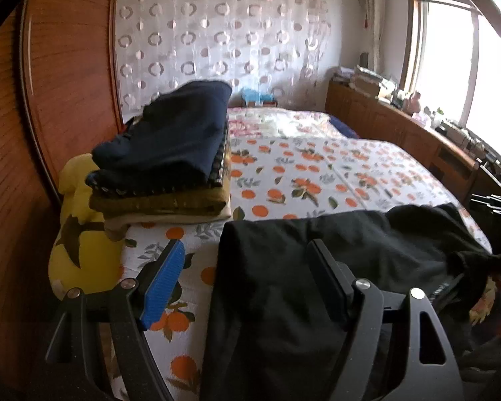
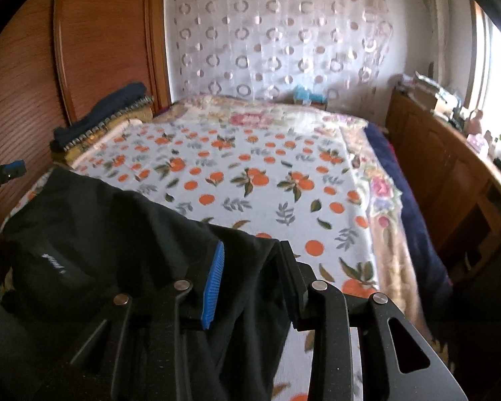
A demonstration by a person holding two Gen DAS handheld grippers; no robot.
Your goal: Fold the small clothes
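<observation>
A black garment [image 1: 317, 267] lies spread across the near edge of the bed, with small white lettering on it in the right wrist view [image 2: 83, 234]. My left gripper [image 1: 247, 247] stands open wide over the garment's left edge; the blue pad [image 1: 163, 280] is off the cloth and the black finger [image 1: 327, 277] rests above it. My right gripper [image 2: 252, 245] is open more narrowly, with the garment's right edge loose between its fingers. A stack of folded clothes [image 1: 170, 153] sits at the bed's left side, a navy piece on top.
The bed carries an orange-fruit printed sheet [image 1: 300, 173]. A yellow plush cushion [image 1: 76, 234] lies beside the stack, against a wooden wardrobe [image 1: 60, 67]. A low wooden cabinet [image 2: 444, 167] with clutter runs under the window on the right. A patterned curtain [image 2: 277, 40] hangs behind.
</observation>
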